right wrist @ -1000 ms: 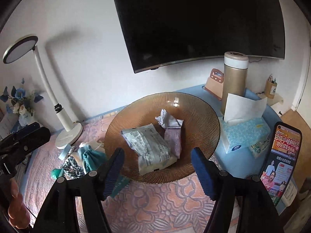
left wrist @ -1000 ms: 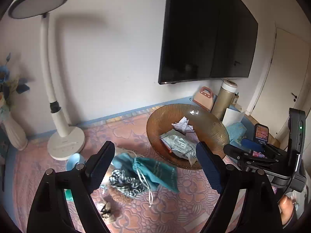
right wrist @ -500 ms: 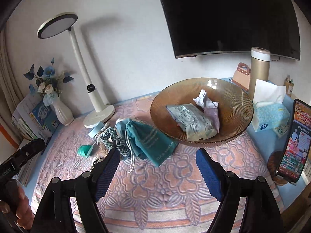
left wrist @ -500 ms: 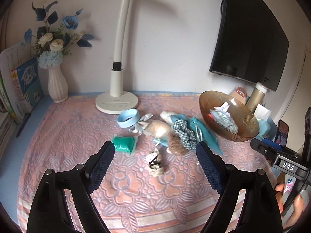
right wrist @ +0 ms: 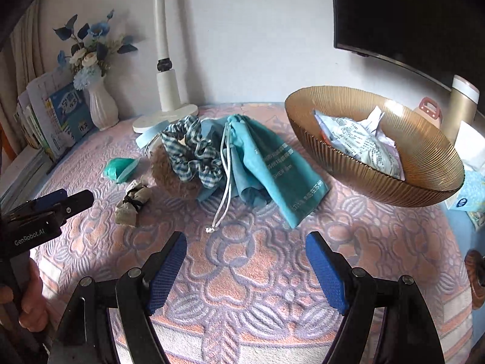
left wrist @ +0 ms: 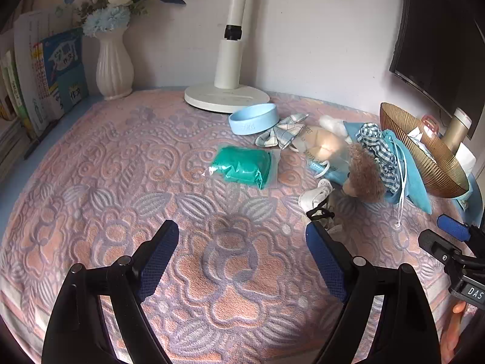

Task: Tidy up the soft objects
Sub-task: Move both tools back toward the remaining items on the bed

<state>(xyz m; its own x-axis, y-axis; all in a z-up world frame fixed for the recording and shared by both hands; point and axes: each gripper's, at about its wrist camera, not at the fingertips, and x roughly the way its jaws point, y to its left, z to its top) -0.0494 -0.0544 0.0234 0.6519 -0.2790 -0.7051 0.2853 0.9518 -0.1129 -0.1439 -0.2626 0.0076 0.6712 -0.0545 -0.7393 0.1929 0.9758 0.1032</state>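
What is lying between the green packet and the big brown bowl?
Between the green packet and the brown bowl, the right wrist view shows a furry brown thing, a checked scrunchie and a teal drawstring bag.

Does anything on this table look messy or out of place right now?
Yes. A teal drawstring pouch, a blue checked scrunchie and a brown fuzzy ball lie heaped together on the pink mat, outside the amber ribbed bowl.
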